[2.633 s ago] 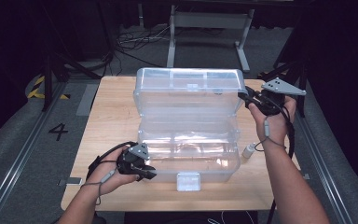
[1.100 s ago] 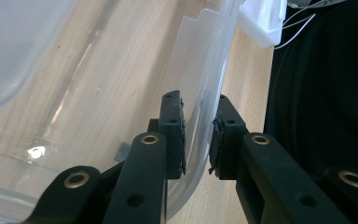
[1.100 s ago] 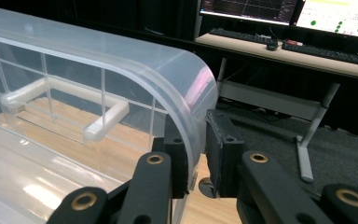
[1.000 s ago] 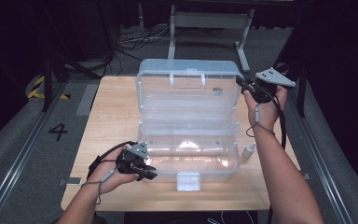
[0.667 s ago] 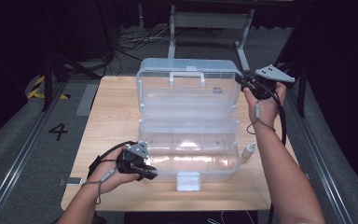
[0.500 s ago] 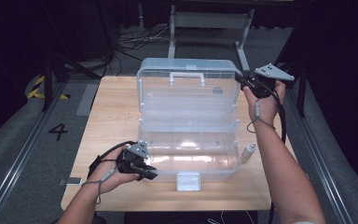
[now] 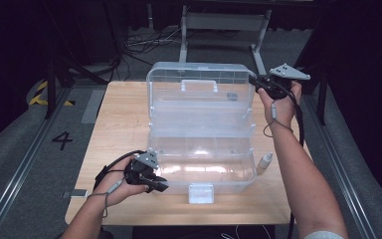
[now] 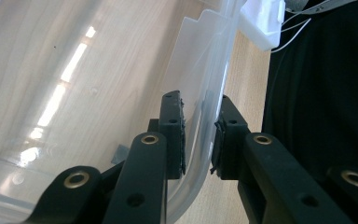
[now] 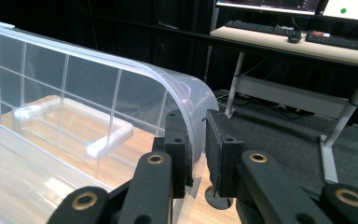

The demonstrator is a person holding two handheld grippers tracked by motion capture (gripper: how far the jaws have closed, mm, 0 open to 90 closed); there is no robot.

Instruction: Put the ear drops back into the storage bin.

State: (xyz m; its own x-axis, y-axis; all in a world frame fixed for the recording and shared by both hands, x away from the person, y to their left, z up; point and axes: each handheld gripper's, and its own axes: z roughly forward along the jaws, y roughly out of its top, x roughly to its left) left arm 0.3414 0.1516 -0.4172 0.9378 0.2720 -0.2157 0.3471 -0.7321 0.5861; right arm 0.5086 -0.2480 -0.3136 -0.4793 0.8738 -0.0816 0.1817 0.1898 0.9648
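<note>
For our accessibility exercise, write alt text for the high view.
A clear plastic organizer box stands open on a wooden table. The right gripper clamps its raised lid; the left gripper clamps the base's front corner.

We see the left gripper at the clear box's near-left corner, right gripper at its lid's far-right edge

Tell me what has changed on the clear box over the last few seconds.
The right gripper, shut on the lid's right edge, has swung the lid from lying back to nearly upright, moving up and away from the person. The left gripper stayed shut on the box base's front-left wall. The small bottle and the table are unchanged.
</note>
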